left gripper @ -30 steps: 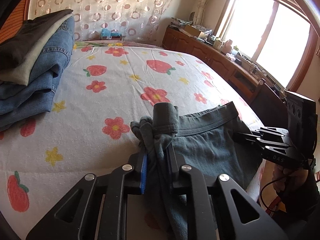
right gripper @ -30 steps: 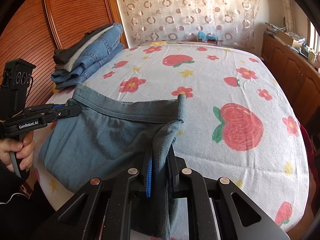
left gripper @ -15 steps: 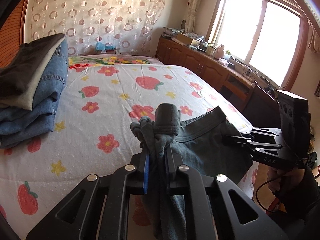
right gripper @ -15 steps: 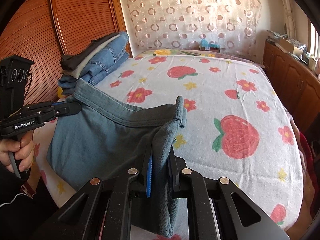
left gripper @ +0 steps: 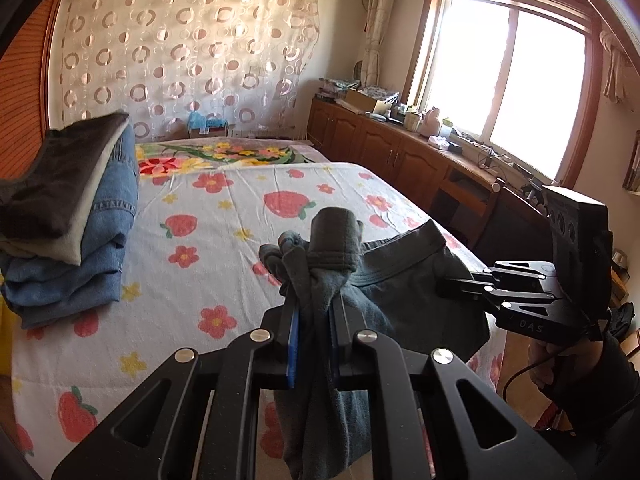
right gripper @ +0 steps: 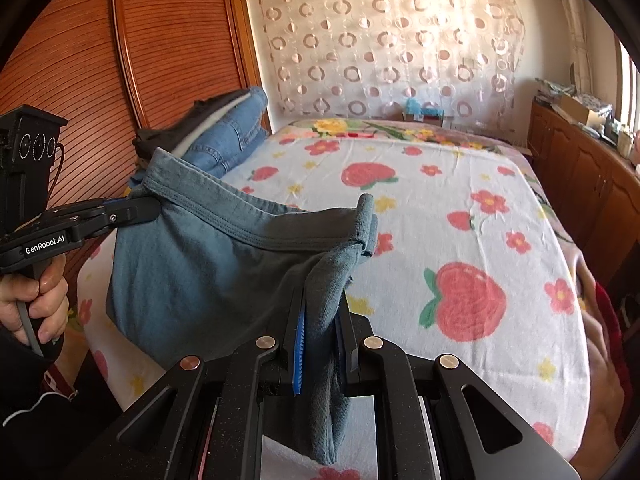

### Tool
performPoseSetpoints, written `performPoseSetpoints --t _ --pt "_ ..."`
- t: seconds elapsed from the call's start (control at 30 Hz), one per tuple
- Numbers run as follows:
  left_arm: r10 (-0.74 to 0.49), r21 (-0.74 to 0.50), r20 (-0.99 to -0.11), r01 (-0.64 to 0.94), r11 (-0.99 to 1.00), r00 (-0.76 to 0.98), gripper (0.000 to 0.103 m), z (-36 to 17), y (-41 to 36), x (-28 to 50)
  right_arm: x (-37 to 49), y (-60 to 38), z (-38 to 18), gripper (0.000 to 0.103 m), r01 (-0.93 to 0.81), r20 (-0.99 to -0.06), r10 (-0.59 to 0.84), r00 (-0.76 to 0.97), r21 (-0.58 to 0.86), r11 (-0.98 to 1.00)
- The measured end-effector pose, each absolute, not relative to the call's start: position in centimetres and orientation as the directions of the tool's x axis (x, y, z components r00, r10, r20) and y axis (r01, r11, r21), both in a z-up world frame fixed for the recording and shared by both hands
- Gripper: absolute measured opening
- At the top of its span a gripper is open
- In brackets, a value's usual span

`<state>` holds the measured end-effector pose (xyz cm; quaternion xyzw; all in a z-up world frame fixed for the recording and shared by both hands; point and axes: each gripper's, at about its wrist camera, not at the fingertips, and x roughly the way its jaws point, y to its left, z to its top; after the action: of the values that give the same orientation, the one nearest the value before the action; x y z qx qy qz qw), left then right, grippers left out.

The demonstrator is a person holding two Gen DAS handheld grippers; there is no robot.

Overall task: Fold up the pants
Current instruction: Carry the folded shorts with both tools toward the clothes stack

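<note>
While each gripper is clenched on a waistband corner, left gripper (left gripper: pixel 314 320) and right gripper (right gripper: pixel 320 336) hold the grey pants (right gripper: pixel 192 276) lifted off the bed (right gripper: pixel 460 208), with a stack (left gripper: pixel 68 216) at 10 o'clock.

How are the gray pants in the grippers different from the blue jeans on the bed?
The gray pants hang in the air, unfolded, pinched at the waistband by the left gripper and right gripper; the blue jeans lie folded in a stack. The pants look soft and thin, the jeans thick denim. Both are clothes.
</note>
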<state>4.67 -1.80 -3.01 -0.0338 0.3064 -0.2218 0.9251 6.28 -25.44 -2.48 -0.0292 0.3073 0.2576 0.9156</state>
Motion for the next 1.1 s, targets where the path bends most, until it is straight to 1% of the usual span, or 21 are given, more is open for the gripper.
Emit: performPoseSetpoints --t 0.33,0.7,1.1 --pt "-0.424 -0.169 -0.501 0.395 0.903 0.754 0.013 -0.5 -1.3 4.1 5.8 -25.4 -0.1 0.012 -0.511 -0.525 0.463 0.714 0.061 0.857" --pt "-0.383 -0.136 -0.456 0.362 0.922 0.803 0.013 1.4 0.6 4.1 6.3 -24.3 1.6 0.012 -0.549 -0.478 0.486 0.732 0.009 0.836" --pt "-0.324 -0.146 -0.461 0.289 0.946 0.826 0.013 0.6 3.6 3.9 8.8 -21.0 2.0 0.012 -0.603 -0.47 0.526 0.709 -0.016 0.797"
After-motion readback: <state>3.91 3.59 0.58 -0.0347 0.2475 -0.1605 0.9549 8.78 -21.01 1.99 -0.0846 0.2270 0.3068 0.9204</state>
